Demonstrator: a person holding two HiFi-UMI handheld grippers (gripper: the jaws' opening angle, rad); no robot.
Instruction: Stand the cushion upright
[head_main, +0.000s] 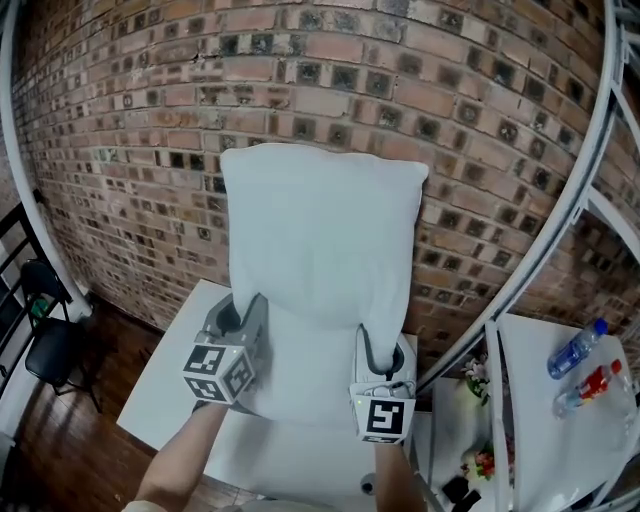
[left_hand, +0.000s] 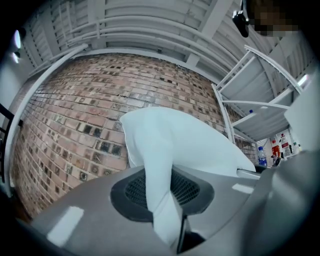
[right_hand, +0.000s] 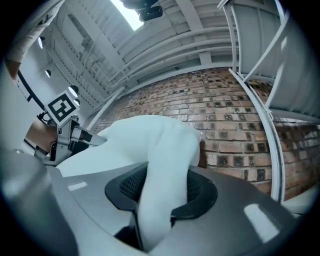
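Cushion (head_main: 318, 250) upright against brick wall (head_main: 420, 80); both grippers' jaws pinching its lower edges.

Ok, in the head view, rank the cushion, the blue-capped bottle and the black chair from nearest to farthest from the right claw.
1. The cushion: centre, pinched in the right claw itself.
2. The blue-capped bottle: off to the right, beyond the white frame.
3. The black chair: down on the floor at the far left edge.

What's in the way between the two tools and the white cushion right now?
Nothing visible: the left tool and the right tool are each shut on a fold of the cushion.
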